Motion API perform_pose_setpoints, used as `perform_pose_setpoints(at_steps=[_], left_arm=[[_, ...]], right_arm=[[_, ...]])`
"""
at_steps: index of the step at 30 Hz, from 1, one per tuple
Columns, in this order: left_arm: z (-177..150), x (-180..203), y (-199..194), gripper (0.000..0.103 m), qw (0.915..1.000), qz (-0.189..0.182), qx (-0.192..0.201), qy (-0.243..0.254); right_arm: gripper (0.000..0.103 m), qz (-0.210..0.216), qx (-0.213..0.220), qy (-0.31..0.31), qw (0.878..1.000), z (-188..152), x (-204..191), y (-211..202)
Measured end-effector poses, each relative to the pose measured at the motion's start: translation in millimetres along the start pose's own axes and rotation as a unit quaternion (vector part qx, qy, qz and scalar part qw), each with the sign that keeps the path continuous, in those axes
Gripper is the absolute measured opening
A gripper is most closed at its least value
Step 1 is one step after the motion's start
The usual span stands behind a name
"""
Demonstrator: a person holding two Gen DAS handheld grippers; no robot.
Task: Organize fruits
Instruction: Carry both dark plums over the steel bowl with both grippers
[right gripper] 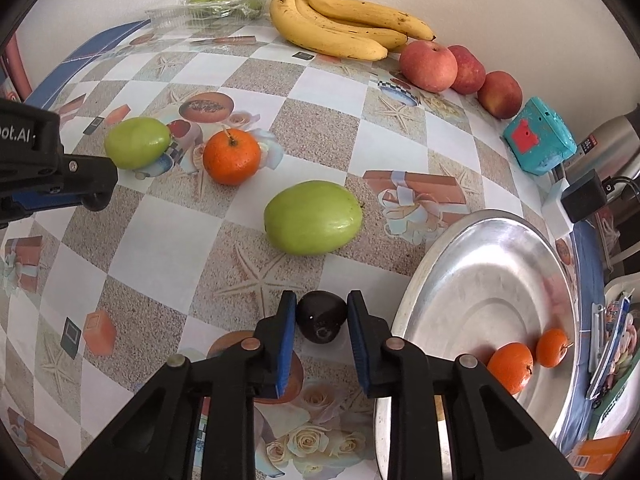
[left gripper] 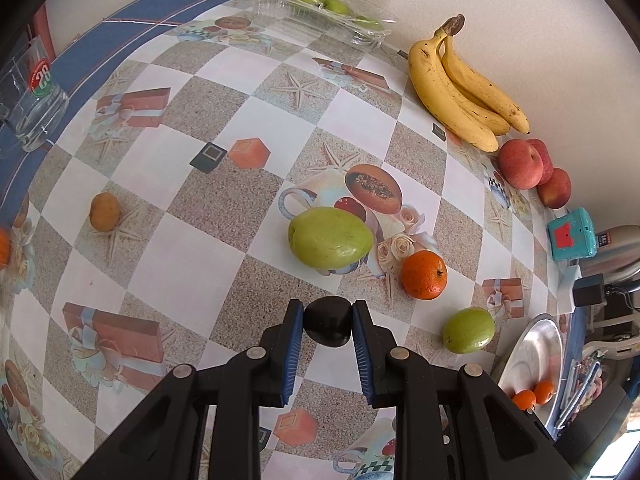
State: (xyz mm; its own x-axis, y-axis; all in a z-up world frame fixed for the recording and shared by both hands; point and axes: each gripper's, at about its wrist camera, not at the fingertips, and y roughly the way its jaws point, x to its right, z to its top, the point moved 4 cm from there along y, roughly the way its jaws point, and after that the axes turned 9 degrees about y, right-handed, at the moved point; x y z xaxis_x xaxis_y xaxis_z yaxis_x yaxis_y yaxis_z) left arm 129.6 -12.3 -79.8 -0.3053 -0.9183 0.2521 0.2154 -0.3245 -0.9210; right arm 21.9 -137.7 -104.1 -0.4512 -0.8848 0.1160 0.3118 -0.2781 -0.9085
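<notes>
- Left gripper (left gripper: pixel 327 322) — I have it clamped on a dark fruit (left gripper: pixel 327 326).
- Right gripper (right gripper: pixel 322 316) clamps another dark fruit (right gripper: pixel 321 317), beside the metal tray (right gripper: pixel 460 248).

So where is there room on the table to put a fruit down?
Most room is the wide stretch of tablecloth between the small brown fruit and the big green fruit. The metal tray is mostly bare too, with two oranges at one edge. The wall side is crowded by bananas and apples.
</notes>
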Motion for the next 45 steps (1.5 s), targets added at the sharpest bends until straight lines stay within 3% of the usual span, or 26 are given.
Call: perform_pose_setpoints(at_steps=[6,15,20,26,36,45], left_arm=[[0.5,-0.7,0.4,0.027,1.0000,-0.001,-0.001,0.000],[1.3,-0.5,-4.4,0.027,1.0000,-0.003,0.004,-0.002],[3.4,3.3,-9.4,0.027,0.9999,-0.001,0.010,0.003],[-0.8,26.8,-8.8,0.027,0.9994,-0.005,0.008,0.033],[-16.0,91.2,-5.4,0.027,0.9934,-0.015,-0.003,0.114],[-35.3,160.8,-11.1,0.027,0.9750,-0.035,0.013,0.219]], right_arm=[[0.026,0.026,0.000,0.017,1.000,1.9,2.3,-3.3],[0.026,0.119,0.015,0.066,0.991,13.9,-2.2,-31.6],[0.026,0.134,0.034,0.078,0.987,20.4,1.8,-49.4],[0.026,0.124,0.037,0.112,0.985,26.2,32.0,-51.8],[0.026,0.090,0.029,0.219,0.971,18.4,127.8,-43.1],[0.026,0.075,0.041,0.307,0.948,1.9,204.7,-46.1]])
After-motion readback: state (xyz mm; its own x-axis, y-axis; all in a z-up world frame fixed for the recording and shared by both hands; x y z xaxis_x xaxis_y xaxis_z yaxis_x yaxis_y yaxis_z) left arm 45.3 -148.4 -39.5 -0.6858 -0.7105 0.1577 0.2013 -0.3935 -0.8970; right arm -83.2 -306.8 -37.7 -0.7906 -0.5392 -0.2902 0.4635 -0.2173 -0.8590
